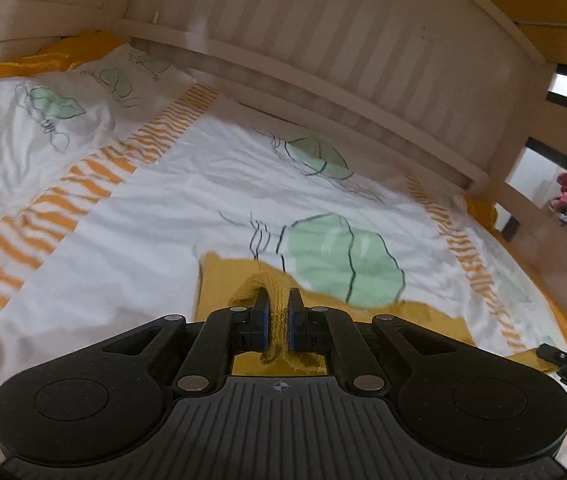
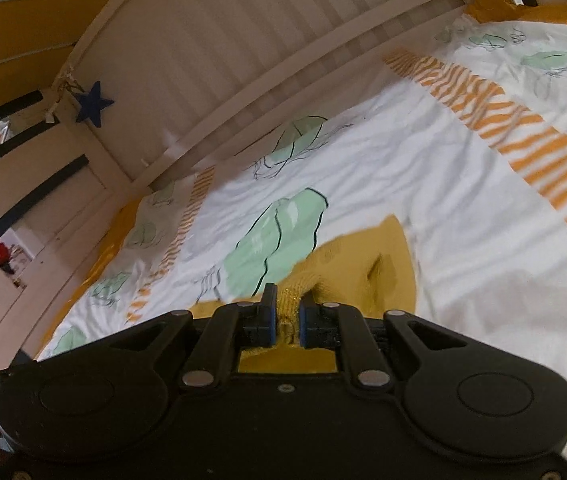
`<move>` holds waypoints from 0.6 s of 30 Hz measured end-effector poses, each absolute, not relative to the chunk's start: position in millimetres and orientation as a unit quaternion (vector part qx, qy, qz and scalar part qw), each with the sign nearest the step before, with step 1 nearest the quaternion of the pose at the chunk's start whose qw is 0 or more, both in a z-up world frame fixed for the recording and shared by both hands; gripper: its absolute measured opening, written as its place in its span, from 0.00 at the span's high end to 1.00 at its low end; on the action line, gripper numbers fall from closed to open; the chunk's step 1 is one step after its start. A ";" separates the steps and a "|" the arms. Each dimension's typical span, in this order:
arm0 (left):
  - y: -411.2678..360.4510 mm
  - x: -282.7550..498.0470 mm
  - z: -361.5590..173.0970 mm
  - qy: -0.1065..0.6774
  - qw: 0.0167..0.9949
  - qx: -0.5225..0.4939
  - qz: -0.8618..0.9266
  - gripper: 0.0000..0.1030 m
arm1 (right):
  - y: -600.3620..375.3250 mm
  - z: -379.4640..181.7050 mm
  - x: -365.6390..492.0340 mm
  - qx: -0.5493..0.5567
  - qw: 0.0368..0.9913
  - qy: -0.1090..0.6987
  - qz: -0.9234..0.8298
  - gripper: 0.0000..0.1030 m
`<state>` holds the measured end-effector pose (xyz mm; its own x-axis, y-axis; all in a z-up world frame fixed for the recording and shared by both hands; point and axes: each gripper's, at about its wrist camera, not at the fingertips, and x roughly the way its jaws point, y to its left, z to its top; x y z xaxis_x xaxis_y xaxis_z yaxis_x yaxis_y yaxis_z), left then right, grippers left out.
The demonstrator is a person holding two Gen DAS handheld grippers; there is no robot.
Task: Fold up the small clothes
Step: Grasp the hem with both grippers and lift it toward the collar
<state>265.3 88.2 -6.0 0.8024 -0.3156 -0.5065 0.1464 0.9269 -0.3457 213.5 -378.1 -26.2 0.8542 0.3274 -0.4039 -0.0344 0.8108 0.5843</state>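
Mustard knit garment (image 1: pixel 219 280) is clamped by left gripper (image 1: pixel 277 312) and right gripper (image 2: pixel 286 316) (lower centre); thin pinches may slip, spoiling the fold.

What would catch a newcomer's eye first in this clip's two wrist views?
Most striking is the mustard-yellow knit garment, pinched in both the left gripper and the right gripper at the bottom centre of each view. It lies on a white bedspread printed with green leaves and orange stripes. Behind runs a pale slatted bed rail, and a dark blue star hangs on its post in the right view.
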 end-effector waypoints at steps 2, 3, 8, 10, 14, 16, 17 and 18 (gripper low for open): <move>84.0 281.4 -8.6 0.283 0.941 -0.145 -0.117 0.92 | -379.6 -31.1 232.9 0.290 0.919 0.249 0.093 0.83; 82.8 288.2 -9.4 0.280 0.942 -0.144 -0.114 0.92 | -380.5 -33.2 241.1 0.291 0.920 0.248 0.091 0.83; 76.2 323.0 -20.6 0.283 0.943 -0.141 -0.104 0.92 | -383.1 -45.6 280.3 0.294 0.919 0.248 0.080 0.83; 73.5 336.0 -29.5 0.294 0.941 -0.140 -0.099 0.92 | -383.6 -53.0 292.4 0.297 0.917 0.257 0.074 0.83; 70.4 354.7 -49.1 0.315 0.935 -0.139 -0.086 0.92 | -382.2 -70.0 311.4 0.293 0.912 0.280 0.058 0.80; 71.3 362.5 -60.5 0.326 0.931 -0.142 -0.080 0.89 | -380.9 -78.2 318.7 0.288 0.911 0.291 0.045 0.75; 72.7 365.6 -66.2 0.329 0.929 -0.146 -0.079 0.82 | -380.7 -82.6 321.0 0.288 0.909 0.297 0.040 0.74; 74.4 368.7 -70.3 0.334 0.928 -0.148 -0.073 0.73 | -380.9 -86.7 322.6 0.289 0.908 0.303 0.035 0.71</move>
